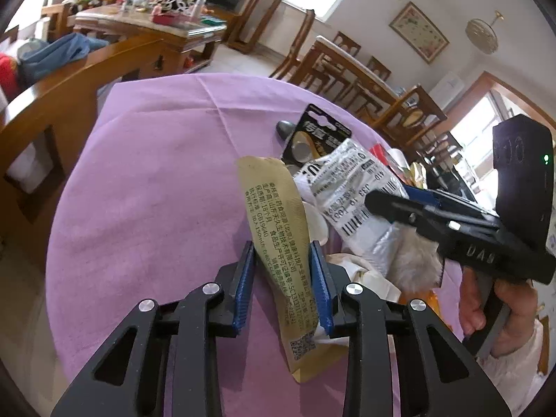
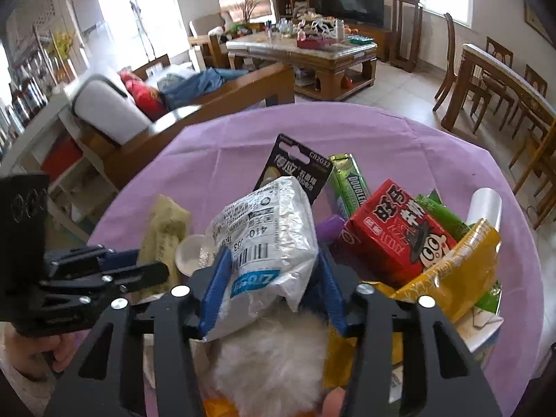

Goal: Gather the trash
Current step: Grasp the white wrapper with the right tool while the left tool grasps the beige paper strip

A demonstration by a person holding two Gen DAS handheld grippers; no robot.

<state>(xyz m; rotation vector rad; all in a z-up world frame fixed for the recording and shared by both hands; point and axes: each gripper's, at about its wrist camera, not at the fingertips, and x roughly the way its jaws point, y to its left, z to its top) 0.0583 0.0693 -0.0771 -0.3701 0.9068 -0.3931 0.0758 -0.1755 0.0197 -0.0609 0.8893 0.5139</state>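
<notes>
My left gripper is shut on a long tan sachet with printed text, held over the purple tablecloth. My right gripper is shut on a crumpled white shipping bag with a barcode label; it also shows in the left wrist view. A pile of trash lies under and beyond them: a black button-cell battery card, a green gum wrapper, a red carton, a yellow wrapper and a white fluffy ball.
The round table's purple cloth is bare at the far side. A wooden sofa stands behind the table, a cluttered coffee table further back, and a dining table with chairs to the right.
</notes>
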